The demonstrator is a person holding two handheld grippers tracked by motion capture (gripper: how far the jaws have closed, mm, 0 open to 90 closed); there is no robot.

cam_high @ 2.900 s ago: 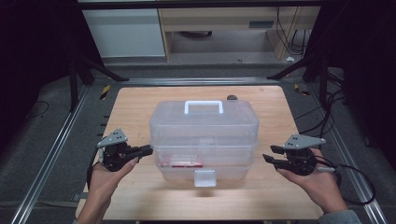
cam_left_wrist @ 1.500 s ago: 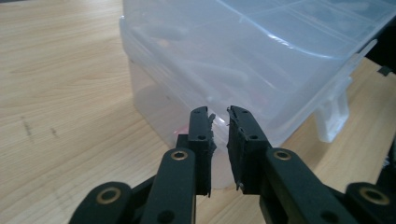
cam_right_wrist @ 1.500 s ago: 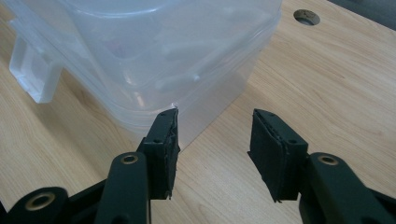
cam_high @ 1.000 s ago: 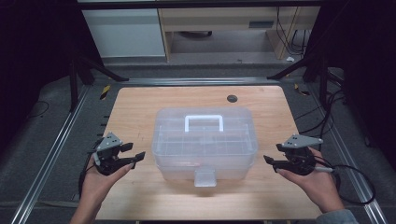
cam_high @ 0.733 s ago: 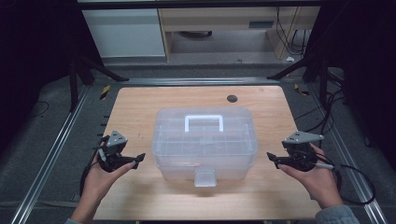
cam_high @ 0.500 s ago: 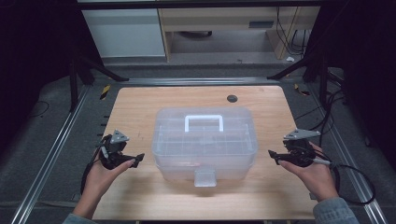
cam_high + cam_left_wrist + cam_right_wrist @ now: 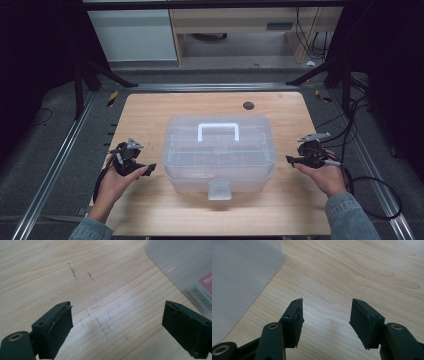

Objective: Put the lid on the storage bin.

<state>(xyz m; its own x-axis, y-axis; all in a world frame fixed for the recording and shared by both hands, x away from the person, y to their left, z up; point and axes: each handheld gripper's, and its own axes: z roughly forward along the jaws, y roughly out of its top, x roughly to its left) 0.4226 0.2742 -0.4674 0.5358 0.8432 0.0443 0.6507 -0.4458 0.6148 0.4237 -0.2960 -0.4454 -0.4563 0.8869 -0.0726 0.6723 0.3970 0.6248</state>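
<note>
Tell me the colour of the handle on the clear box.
White; the handle shows best in the high view.

A wooden table [image 7: 150, 115] with a dark grommet [image 7: 248, 105] stands on grey floor [image 7: 45, 165].

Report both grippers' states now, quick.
Left gripper: open wide, nothing between its jaws, beside the clear plastic box.
Right gripper: open, jaws just been closing, nothing between them.

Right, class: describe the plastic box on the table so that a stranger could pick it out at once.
Start at the wooden table. In its middle, between the two hand-held grippers, sits the clear plastic box. A white carry handle on its lid and a front latch set it apart from the small dark hole behind it.
</note>
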